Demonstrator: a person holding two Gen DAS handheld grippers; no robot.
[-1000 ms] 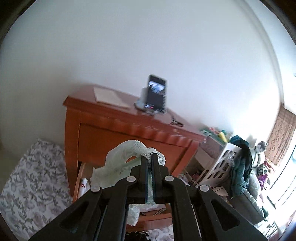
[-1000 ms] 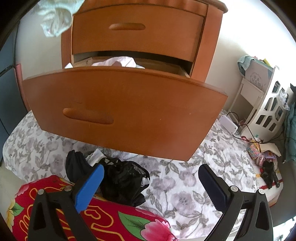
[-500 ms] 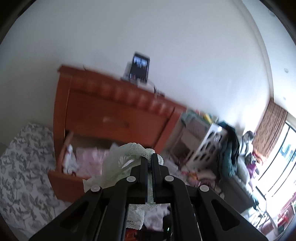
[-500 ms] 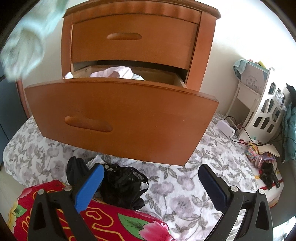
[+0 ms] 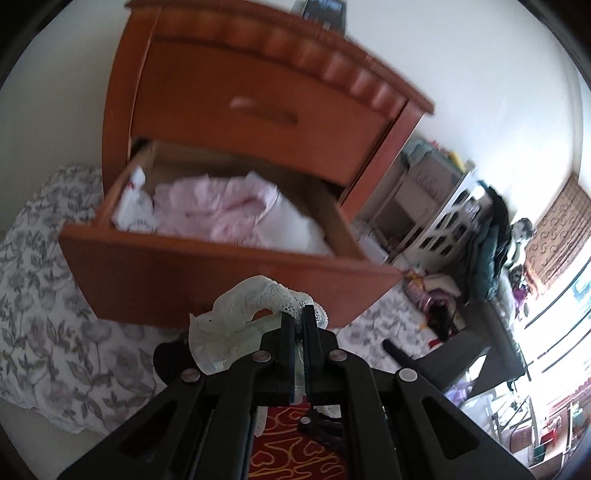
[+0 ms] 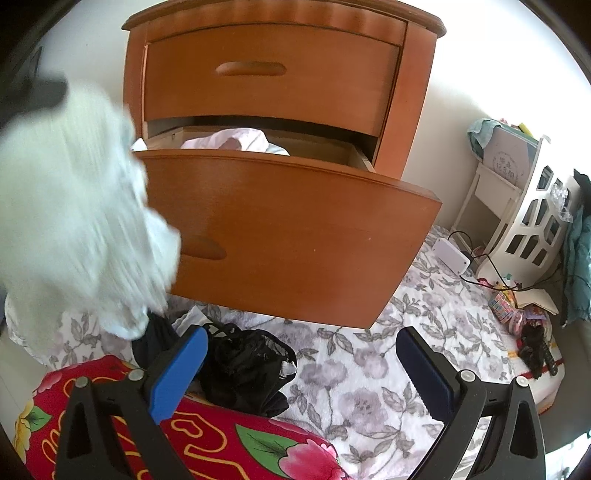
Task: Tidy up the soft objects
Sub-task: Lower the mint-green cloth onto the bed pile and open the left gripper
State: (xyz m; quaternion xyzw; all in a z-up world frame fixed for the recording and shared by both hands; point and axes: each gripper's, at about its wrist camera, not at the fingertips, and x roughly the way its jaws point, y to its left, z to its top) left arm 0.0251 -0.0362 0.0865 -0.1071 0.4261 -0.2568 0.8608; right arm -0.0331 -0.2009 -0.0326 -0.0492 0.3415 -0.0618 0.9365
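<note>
My left gripper (image 5: 298,317) is shut on a pale green lace-trimmed garment (image 5: 236,328), held in front of the pulled-out lower drawer (image 5: 207,277) of an orange wooden nightstand (image 5: 258,92). Pink and white clothes (image 5: 221,210) fill that drawer. The same garment (image 6: 74,206) shows as a big blurred pale shape at the left of the right wrist view. There my right gripper (image 6: 301,363) stands open above a black garment (image 6: 243,365) lying on the floral bedsheet (image 6: 369,369), with nothing between its fingers.
A red flowered blanket (image 6: 207,439) lies under the right gripper. A white power brick with cables (image 6: 452,256) and a white cut-out shelf (image 6: 532,221) stand to the right of the nightstand, with small clutter (image 6: 517,314) beside them. A phone (image 5: 325,11) stands on the nightstand top.
My left gripper has dropped with the pale green garment, from level with the nightstand top to in front of the open drawer. The garment now covers the left of the right wrist view. The right gripper stayed still.
</note>
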